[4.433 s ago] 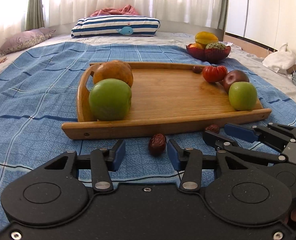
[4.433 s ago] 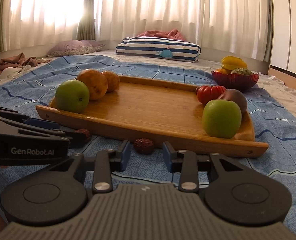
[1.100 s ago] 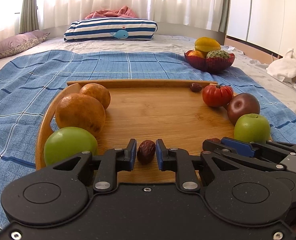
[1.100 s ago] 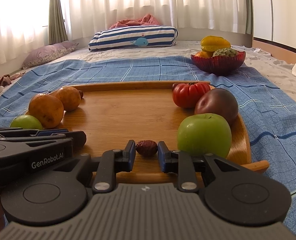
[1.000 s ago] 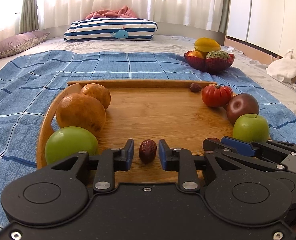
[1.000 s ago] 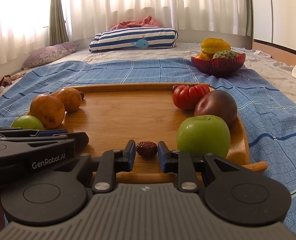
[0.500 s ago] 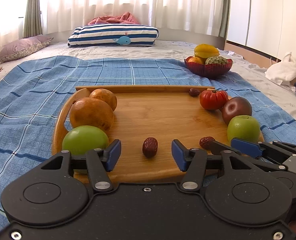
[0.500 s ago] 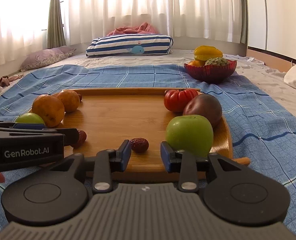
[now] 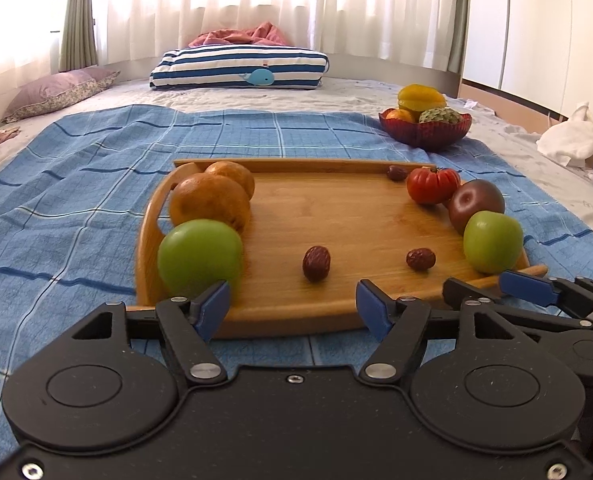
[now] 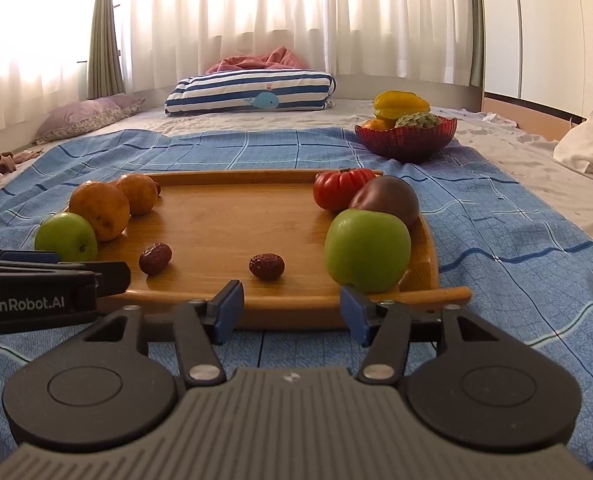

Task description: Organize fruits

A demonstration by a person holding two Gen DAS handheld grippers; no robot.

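- Left wrist view: our left gripper [image 9: 292, 310] hangs over the near edge of the tray [image 9: 336, 204], jaws spread and just been opening, with nothing between the pads.
- The left date [image 9: 316, 263] lies on the tray beyond the gap, clear of both fingers; its long axis runs near to far.
- The right date [image 9: 420, 259] lies to its right, near the right green apple [image 9: 492, 241]; its long axis runs roughly left to right.
- The left green apple [image 9: 199, 257] is partly hidden by the left finger and blurred at its near edge.
- A third date [image 9: 396, 172] sits at the far right corner, too small for us to read its direction.
- The right gripper [image 9: 492, 284] is cut off by the right edge.
- Two brown fruits [image 9: 210, 202] overlap; the far one is mostly hidden.
- Right wrist view: our right gripper [image 10: 291, 310] also stands with jaws spread, just been opening, empty, over the near tray [image 10: 236, 216] edge.
- The right date [image 10: 266, 266] lies just beyond the gap, untouched, long axis left to right.
- The left date [image 10: 155, 258] lies further left, tilted, its near end pointing left.
- The left gripper [image 10: 76, 266] enters edge-on from the left; in this view we cannot tell how its jaws stand.
- The right green apple [image 10: 367, 251] hides part of the dark plum [image 10: 388, 198] and the tomato [image 10: 342, 188] behind it.
- A red bowl [image 10: 406, 136] of fruit stands far right on the blue blanket [image 10: 496, 240], apart from the tray.
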